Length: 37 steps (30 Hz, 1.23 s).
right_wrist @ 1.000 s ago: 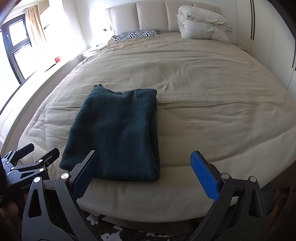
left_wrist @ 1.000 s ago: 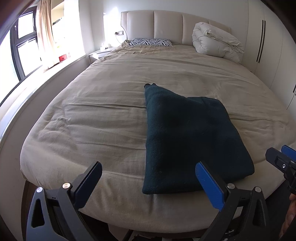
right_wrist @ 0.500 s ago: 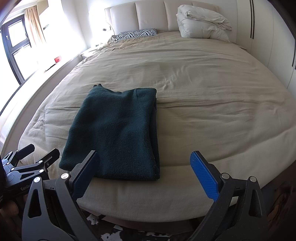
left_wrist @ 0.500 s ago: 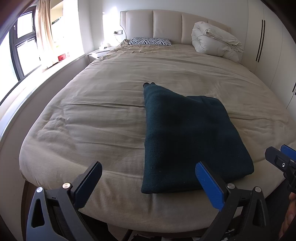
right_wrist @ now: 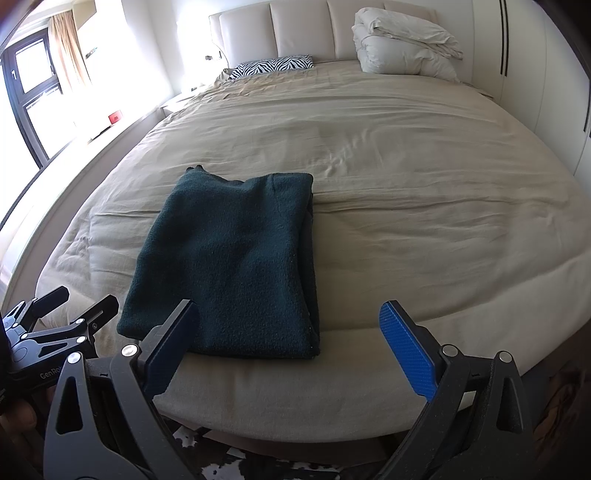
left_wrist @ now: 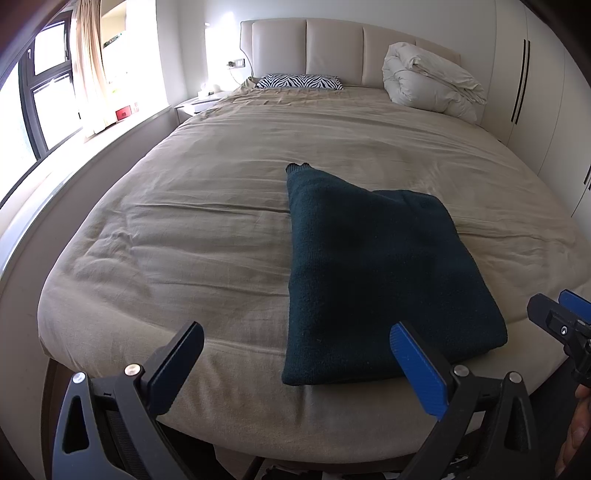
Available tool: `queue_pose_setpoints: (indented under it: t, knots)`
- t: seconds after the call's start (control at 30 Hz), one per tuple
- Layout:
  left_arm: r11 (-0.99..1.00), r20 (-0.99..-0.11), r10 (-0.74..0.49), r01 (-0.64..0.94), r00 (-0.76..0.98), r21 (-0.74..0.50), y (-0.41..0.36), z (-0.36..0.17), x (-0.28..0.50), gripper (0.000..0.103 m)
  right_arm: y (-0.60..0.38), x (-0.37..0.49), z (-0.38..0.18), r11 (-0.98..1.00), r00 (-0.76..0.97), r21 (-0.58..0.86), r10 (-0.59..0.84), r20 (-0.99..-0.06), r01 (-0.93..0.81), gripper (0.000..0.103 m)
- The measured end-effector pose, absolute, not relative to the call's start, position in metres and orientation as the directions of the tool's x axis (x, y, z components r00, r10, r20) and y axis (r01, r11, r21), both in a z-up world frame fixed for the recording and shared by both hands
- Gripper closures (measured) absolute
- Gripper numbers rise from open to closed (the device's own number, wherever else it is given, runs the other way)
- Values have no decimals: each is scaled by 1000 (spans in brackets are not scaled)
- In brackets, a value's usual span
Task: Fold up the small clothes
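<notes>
Wide beige bed (left_wrist: 207,206) in a bright bedroom, dark teal folded garment (left_wrist: 373,280) lying at its foot edge, both tongs held off the mattress.

The left wrist view catches the garment's thick folded side and a small ribbed tip poking out at its far left corner; the right wrist view shows instead the stacked layers along its right edge, and a patterned rug below the bed. Long axis runs from the foot edge up toward the headboard (right_wrist: 303,27), ribbed tip at the far end. Left gripper (left_wrist: 295,373) gapes wide, nothing between its pads. Right gripper (right_wrist: 291,350) gapes just as wide, equally empty. Zebra pillow (right_wrist: 273,66) and rolled white duvet (left_wrist: 428,81) sit by the headboard.
</notes>
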<state>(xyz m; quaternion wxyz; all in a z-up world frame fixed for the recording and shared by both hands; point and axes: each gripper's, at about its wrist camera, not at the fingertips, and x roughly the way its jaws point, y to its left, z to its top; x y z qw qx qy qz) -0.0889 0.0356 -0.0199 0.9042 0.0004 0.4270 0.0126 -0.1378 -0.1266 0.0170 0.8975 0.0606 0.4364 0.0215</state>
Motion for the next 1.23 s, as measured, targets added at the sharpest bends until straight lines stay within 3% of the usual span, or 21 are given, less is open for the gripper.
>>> queue_pose_setpoints:
  t: [1.23]
  knots:
    - [1000, -774, 18, -18, 633, 9, 38, -23, -87, 0, -128, -136, 11, 989, 605, 145, 105, -789, 18, 3]
